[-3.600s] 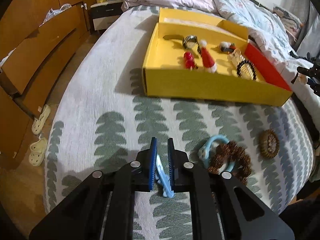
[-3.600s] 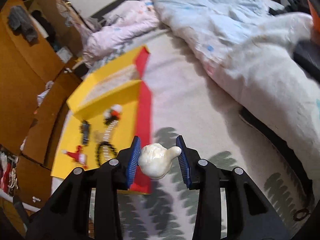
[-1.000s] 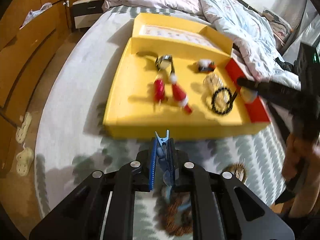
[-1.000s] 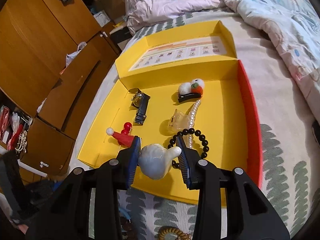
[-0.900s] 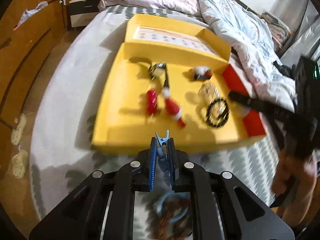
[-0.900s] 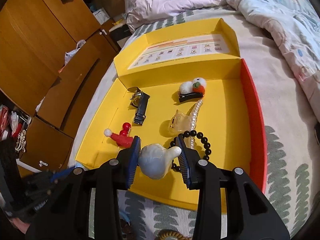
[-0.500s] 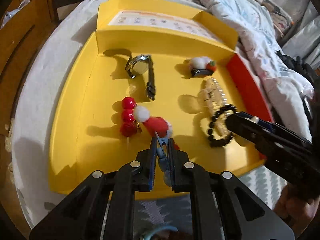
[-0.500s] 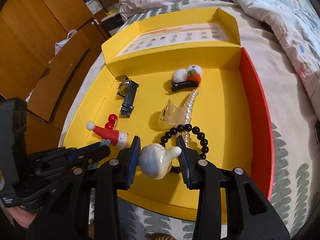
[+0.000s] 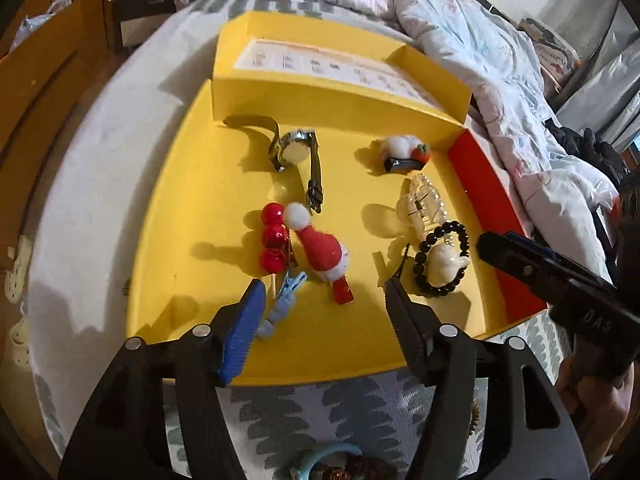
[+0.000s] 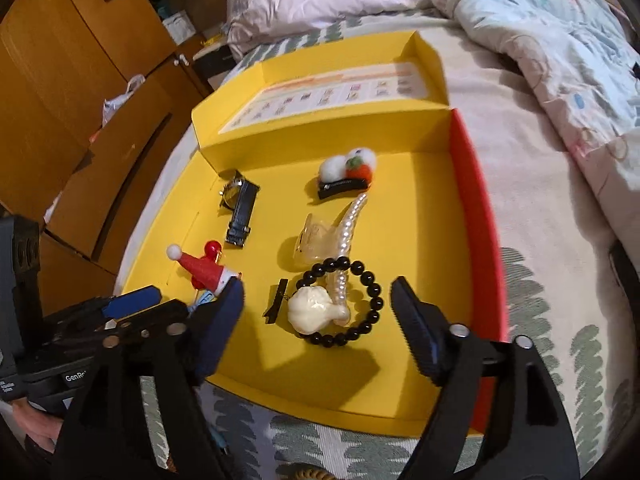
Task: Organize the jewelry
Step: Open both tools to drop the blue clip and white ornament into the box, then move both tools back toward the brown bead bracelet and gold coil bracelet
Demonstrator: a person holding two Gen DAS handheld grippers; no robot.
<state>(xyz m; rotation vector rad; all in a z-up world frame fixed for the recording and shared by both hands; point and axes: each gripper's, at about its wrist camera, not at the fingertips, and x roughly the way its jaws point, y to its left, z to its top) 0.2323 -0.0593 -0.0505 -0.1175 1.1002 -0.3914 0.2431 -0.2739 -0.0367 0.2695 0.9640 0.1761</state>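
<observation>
Both grippers are now standing wide apart and holding nothing, where half a second ago each was clamped on a piece. Left gripper (image 9: 324,300) is hovering over the near part of the yellow box (image 9: 192,216), and the blue clip (image 9: 284,300) it was pinching is now lying on the box floor just beside its left finger pad (image 9: 244,332), next to the red bead stick (image 9: 274,242) and the Santa hat clip (image 9: 324,252). Right gripper (image 10: 316,320) is hovering over the near right part of the box, and the white garlic-shaped clip (image 10: 316,310) it was carrying is now resting on the floor inside the ring of the black bead bracelet (image 10: 360,304), touching the pearl clip (image 10: 348,232). Clear claw clip (image 10: 314,240) is sitting just behind the bracelet, against the pearls. Watch (image 10: 240,204) is lying toward the back left, with the pompom hair clip (image 10: 348,172) back right near the red side wall (image 10: 476,216). Box is sitting on a leaf-print bedspread (image 10: 536,280). Another blue hair ring with a brown scrunchie (image 9: 340,466) is lying outside the box on the bedspread, at the bottom edge of the left wrist view.
</observation>
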